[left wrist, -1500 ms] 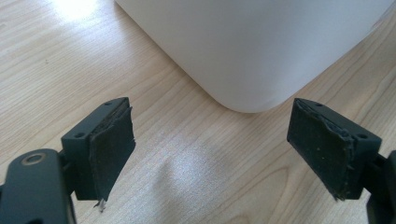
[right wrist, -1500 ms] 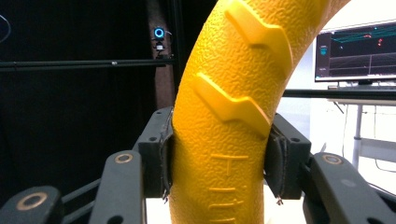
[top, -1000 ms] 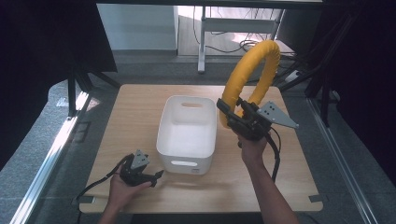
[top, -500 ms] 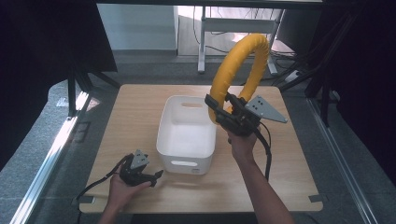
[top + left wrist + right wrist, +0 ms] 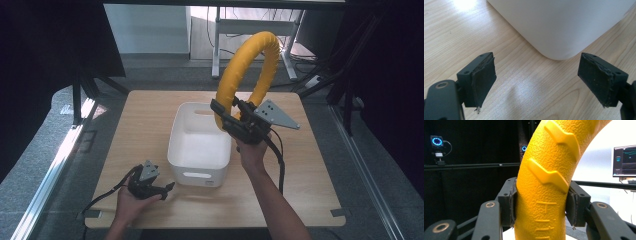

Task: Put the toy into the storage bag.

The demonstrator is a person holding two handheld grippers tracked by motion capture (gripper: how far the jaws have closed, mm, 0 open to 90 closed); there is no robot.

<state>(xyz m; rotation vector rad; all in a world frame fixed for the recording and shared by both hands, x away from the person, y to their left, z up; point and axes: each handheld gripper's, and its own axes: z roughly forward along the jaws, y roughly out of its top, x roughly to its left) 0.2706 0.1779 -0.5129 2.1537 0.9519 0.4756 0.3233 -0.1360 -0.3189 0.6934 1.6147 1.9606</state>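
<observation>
A big yellow ring [image 5: 247, 75] with raised treads stands upright in the air over the right side of a white bin [image 5: 196, 161]. My right gripper [image 5: 231, 119] is shut on its lower part; in the right gripper view both pads [image 5: 512, 203] press the textured yellow ring [image 5: 544, 187]. My left gripper [image 5: 167, 188] rests low on the table at the front left, held in a hand, its jaws open. In the left gripper view nothing lies between its fingers [image 5: 484, 77], and the white bin's rounded corner [image 5: 559, 30] sits just beyond them.
The bin stands mid-table on a light wooden table [image 5: 140, 125]. A cable [image 5: 277, 165] trails from the right gripper along the forearm. Dark curtains and stands surround the table; a screen [image 5: 624, 161] glows in the background.
My right gripper has carried the yellow ring to the left, from beside the bin to above its right part. The left gripper stays where it was.
</observation>
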